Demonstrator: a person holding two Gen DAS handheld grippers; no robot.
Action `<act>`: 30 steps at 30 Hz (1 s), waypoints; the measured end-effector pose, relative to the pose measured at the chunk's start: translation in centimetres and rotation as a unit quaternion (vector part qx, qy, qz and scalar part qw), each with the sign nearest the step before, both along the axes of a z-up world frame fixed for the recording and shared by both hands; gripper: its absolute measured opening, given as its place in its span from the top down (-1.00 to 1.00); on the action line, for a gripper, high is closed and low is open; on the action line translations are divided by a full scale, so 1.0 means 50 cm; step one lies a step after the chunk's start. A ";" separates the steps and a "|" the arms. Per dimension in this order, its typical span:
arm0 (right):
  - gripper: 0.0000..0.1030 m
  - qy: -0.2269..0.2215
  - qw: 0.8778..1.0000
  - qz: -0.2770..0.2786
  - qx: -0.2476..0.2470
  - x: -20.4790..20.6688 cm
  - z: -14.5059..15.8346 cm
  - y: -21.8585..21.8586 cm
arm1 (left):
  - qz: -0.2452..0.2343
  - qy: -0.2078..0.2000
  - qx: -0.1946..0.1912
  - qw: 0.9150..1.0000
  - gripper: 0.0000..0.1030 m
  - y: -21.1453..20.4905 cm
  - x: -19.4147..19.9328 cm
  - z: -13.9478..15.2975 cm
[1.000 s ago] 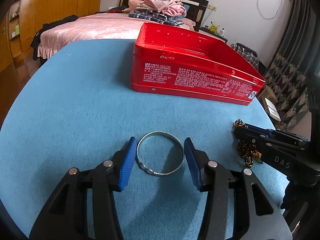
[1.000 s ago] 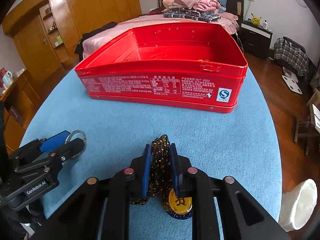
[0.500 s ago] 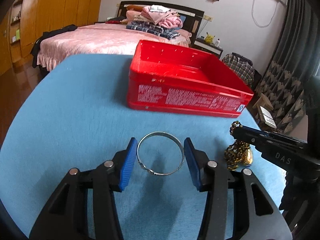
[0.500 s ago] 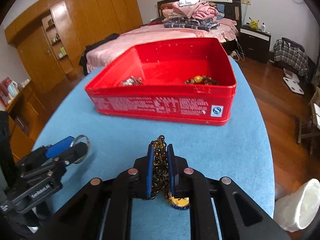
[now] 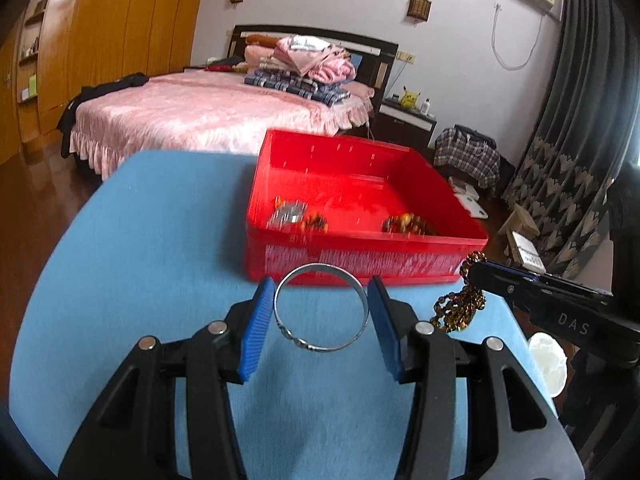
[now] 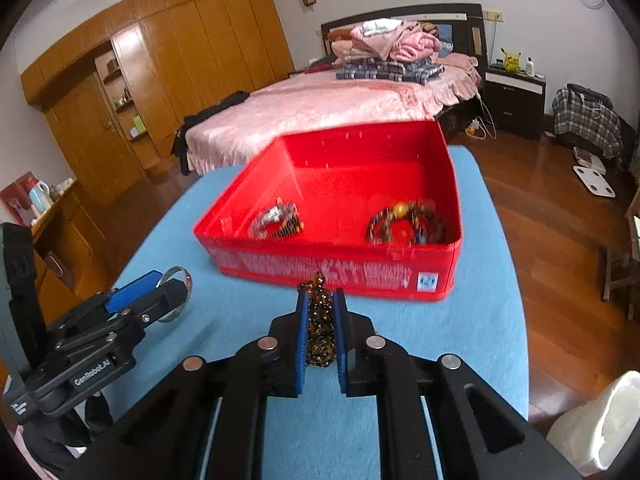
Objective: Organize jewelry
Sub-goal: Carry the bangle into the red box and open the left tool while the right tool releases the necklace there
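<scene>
Between the blue pads of the left gripper, a silver bangle is being held across its width, the jaws standing at a middling gap around it. The right gripper is pinching a bunch of brown beads, its jaws nearly together. Ahead of both grippers the red tin is sitting open on the blue table, already holding a few bead pieces.

The bangle is being gripped only at two thin edges, so a tilt or a bump on the tin's near wall is likely to twist it loose. The beads are hanging in loops below the right pads, and a loop could be catching the rim on the way over.

Compared with a second ago, both grippers are sitting higher, the tin's inside is now showing, and the beads are off the table.
</scene>
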State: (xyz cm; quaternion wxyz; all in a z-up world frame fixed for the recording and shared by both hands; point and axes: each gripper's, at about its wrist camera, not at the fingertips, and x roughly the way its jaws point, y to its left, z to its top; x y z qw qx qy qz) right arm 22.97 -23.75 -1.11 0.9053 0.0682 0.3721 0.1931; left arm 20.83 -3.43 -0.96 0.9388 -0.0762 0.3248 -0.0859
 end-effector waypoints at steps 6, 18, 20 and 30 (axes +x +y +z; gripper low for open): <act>0.77 -0.037 0.999 -0.003 0.004 0.025 0.068 -0.015 | -0.009 -0.031 0.002 0.999 0.10 -0.016 0.035 0.051; 0.77 -0.060 0.998 -0.017 -0.013 0.158 0.108 -0.015 | -0.005 -0.037 0.017 0.999 0.10 -0.050 0.192 0.065; 0.52 -0.059 0.998 -0.025 -0.022 0.183 0.098 -0.009 | -0.005 -0.028 0.020 0.999 0.07 -0.052 0.222 0.054; -0.32 -0.079 0.994 -0.055 -0.052 0.167 0.078 -0.031 | 0.010 -0.035 0.019 0.999 -0.61 -0.007 0.211 0.050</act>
